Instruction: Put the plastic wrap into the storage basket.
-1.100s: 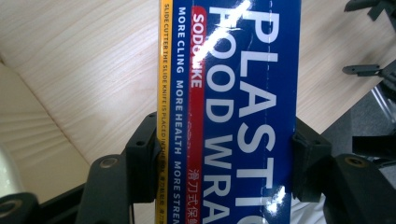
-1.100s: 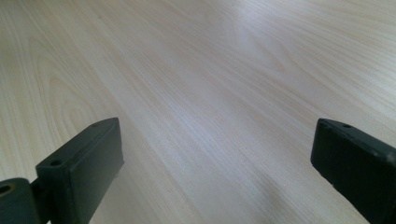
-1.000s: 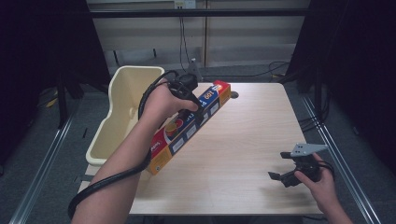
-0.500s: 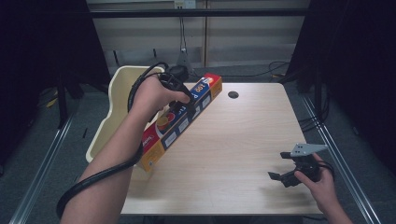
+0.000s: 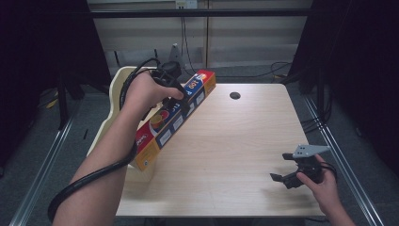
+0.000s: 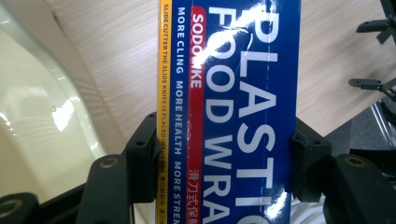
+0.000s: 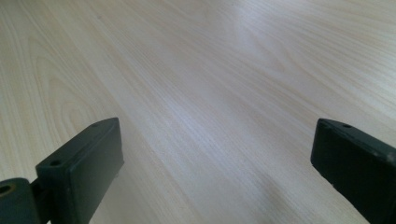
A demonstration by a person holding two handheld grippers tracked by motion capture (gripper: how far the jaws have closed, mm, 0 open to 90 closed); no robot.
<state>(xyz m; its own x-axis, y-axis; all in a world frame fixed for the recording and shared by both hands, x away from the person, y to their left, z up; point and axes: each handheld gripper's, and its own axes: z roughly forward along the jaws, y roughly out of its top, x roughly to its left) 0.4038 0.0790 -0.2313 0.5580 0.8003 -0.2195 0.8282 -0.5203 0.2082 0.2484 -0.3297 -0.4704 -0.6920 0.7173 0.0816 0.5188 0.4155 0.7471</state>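
Left gripper view shows the left gripper point(image 6: 224, 154) clamped across the width of a long plastic food wrap box point(image 6: 233, 93), a black jaw pressed against each long side, with the cream plastic bin point(image 6: 42, 121) off to its left and bare wooden table point(image 6: 112, 56) beyond. In the high view the box point(image 5: 176, 117) hangs tilted over the table's edge, far end raised past the left gripper point(image 5: 171, 89) and near end drooping toward the person.

The grip sits well toward the far end, so I judge the long near part could swing or twist out between the jaws; glossy card would help it slip, and it might then catch the bin rim point(image 5: 115, 87). Whether the box already touches the bin is hard to tell.

The left forearm reaches forward, wrist bent, cable looped round it. The right gripper point(image 5: 289, 172) rests low beside the near right table corner, jaws spread wide with nothing between them.
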